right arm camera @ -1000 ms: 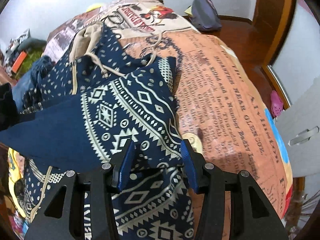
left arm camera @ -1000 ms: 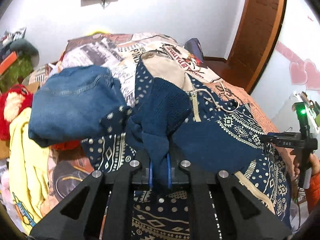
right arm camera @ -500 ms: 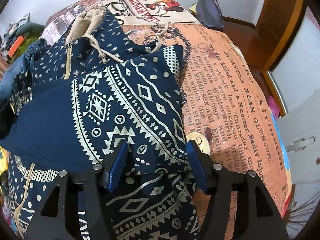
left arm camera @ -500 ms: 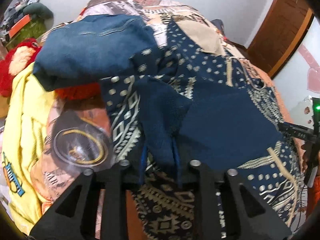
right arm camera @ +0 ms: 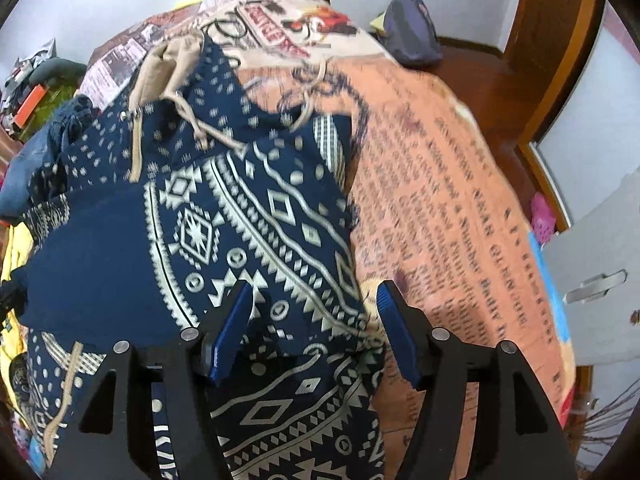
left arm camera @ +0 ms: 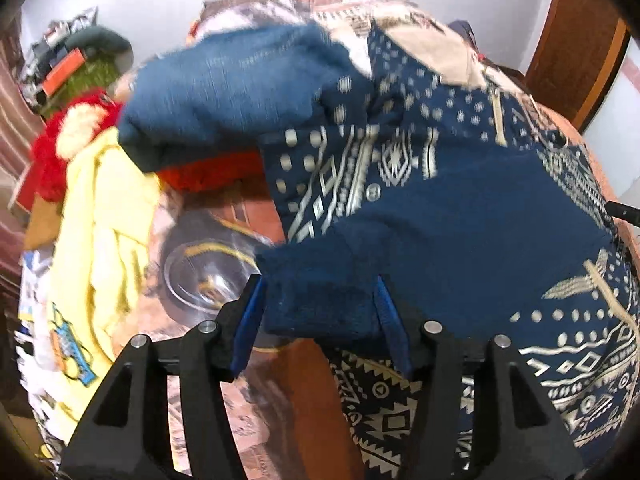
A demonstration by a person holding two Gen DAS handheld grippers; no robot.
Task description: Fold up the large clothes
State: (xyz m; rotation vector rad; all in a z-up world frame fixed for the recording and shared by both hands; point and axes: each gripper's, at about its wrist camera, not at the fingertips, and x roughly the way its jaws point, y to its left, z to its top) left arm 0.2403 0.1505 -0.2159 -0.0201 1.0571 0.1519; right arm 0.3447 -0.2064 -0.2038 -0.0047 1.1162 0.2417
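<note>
A navy hoodie with a cream tribal print lies spread on the bed, its beige-lined hood toward the far end. One sleeve is folded across its body, and the plain navy cuff rests between the blue pads of my left gripper. Those jaws are opening and the pads stand off the cloth. In the right wrist view the other folded sleeve lies over the front of the hoodie. My right gripper is open, and the sleeve's near edge sits loose between its pads.
Folded jeans lie left of the hoodie, with a yellow garment and a red plush toy beyond. The newspaper-print bed cover is bare on the right. A purple bag, a wooden door and a white cabinet lie past the bed.
My left gripper came down with the sleeve, laid it across the hoodie and let go as its jaws parted. The right jaws widened and released the folded sleeve.
</note>
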